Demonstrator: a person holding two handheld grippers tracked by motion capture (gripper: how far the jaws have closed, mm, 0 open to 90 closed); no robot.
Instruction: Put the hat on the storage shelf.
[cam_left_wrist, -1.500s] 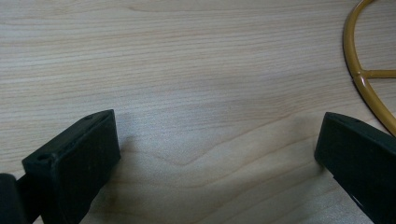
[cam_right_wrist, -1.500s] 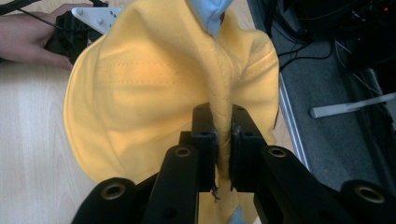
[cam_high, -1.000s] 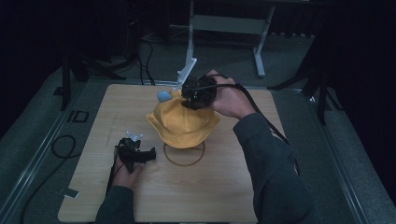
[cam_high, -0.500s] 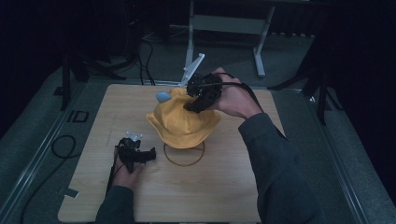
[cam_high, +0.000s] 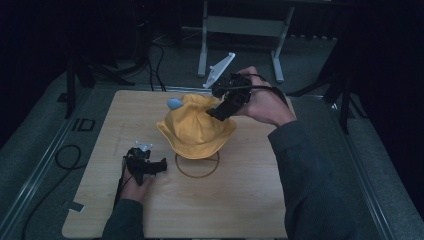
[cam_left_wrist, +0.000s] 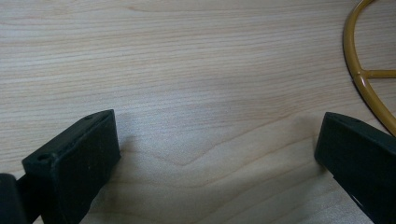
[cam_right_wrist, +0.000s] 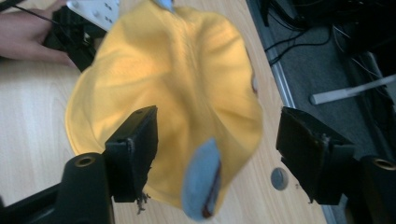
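Note:
A yellow fabric hat (cam_high: 197, 130) with a blue tab (cam_high: 174, 104) sits over a gold wire ring stand (cam_high: 197, 170) at the table's middle. My right gripper (cam_high: 218, 111) hovers at the hat's upper right edge. Its jaws have just been opening and stand wide, pressing on nothing. In the right gripper view (cam_right_wrist: 217, 126) the hat (cam_right_wrist: 177, 84) lies beyond the jaws, with another blue tab (cam_right_wrist: 201, 182) close below them. My left gripper (cam_high: 161, 166) rests open on the wood left of the ring. The left gripper view (cam_left_wrist: 217, 126) has bare wood between its jaws and the ring (cam_left_wrist: 357, 70) at right.
The wooden table (cam_high: 250, 200) ends in a metal rail at left. A black cable (cam_high: 65, 155) loops on the floor beside it. A white bracket (cam_high: 220, 67) and a grey metal frame (cam_high: 240, 25) stand behind the table's far edge.
The right gripper has let go of the hat's top, opened its jaws and lifted away toward the upper right. The left gripper has stayed put.

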